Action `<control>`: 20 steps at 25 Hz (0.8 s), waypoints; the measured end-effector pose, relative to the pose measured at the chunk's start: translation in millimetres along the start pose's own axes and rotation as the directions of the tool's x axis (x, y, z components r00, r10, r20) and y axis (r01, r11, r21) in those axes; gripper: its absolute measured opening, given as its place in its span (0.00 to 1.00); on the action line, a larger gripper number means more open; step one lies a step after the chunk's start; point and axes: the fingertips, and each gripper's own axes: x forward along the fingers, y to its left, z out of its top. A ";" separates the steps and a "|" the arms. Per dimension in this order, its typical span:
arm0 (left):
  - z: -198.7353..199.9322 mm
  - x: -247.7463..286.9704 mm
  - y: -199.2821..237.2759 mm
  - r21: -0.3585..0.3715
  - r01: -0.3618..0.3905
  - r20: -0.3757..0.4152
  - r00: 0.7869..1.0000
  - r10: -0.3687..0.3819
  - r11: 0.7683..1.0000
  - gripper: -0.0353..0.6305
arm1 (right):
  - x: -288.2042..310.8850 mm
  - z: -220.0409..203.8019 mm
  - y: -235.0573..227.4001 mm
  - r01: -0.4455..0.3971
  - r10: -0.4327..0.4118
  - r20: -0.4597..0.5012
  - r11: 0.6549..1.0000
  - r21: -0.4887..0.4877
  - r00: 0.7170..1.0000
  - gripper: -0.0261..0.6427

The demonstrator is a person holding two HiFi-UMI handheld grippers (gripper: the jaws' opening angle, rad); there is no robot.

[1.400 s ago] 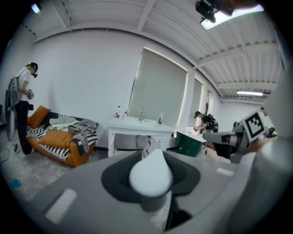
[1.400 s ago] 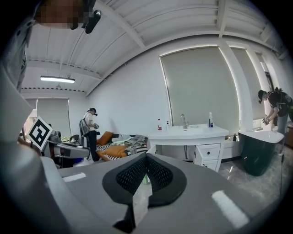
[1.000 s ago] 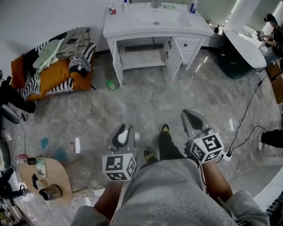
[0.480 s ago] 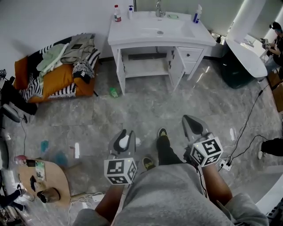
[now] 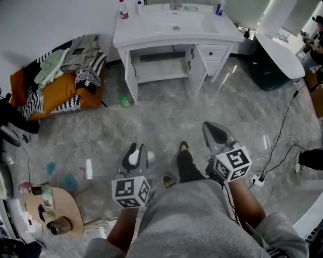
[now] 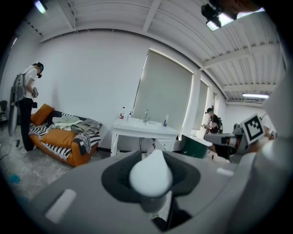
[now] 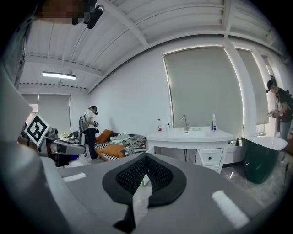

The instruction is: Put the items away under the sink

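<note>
A white sink vanity stands at the far side of the room, its two cabinet doors open onto a bare shelf. My left gripper is shut on a rounded white item, which fills the middle of the left gripper view as a white item. My right gripper is shut with nothing in it; its black pads meet. Both grippers hang low in front of the person's legs, well short of the vanity. A green bottle lies on the floor by the vanity's left leg.
Bottles stand on the vanity top. An orange sofa piled with clothes is at the left, a small round table at the near left. Cables and a power strip lie at the right. Another person stands by the sofa.
The head view swayed a little. Both grippers stay low in front of the body, and the left one keeps its hold on the white item.
</note>
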 end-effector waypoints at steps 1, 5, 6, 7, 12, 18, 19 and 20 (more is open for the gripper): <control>-0.1 5.6 -0.6 0.000 -0.001 -0.007 1.000 0.001 1.000 0.23 | 2.8 -0.7 -6.1 0.003 -0.003 -0.003 1.000 0.000 1.000 0.04; 2.1 32.5 -5.7 0.001 0.000 -0.036 0.999 0.000 1.000 0.23 | 13.7 -2.1 -38.4 0.023 -0.023 -0.022 1.000 0.003 0.999 0.04; 3.7 39.3 -7.1 0.003 0.002 -0.042 0.999 -0.002 1.000 0.23 | 16.5 -1.6 -46.8 0.025 -0.025 -0.025 1.000 0.007 0.999 0.04; 5.8 46.4 -8.7 0.006 0.005 -0.046 0.999 -0.005 1.000 0.23 | 19.6 -0.9 -55.6 0.026 -0.026 -0.027 1.000 0.010 0.999 0.04; 19.5 87.9 -17.8 0.014 0.020 -0.058 0.998 -0.019 1.000 0.23 | 39.9 2.0 -97.1 0.026 -0.024 -0.041 0.999 0.028 0.999 0.04; 35.7 136.7 -25.9 0.025 0.028 -0.069 0.997 -0.026 0.999 0.23 | 66.6 7.7 -138.5 0.042 -0.040 -0.040 0.998 0.048 0.998 0.04; 38.5 143.4 -27.2 0.025 0.028 -0.072 0.997 -0.026 0.999 0.23 | 70.6 9.1 -144.2 0.043 -0.041 -0.040 0.998 0.055 0.998 0.04; 41.3 150.0 -29.0 0.026 0.029 -0.074 0.997 -0.027 0.999 0.23 | 74.5 10.3 -149.5 0.043 -0.040 -0.040 0.997 0.061 0.998 0.04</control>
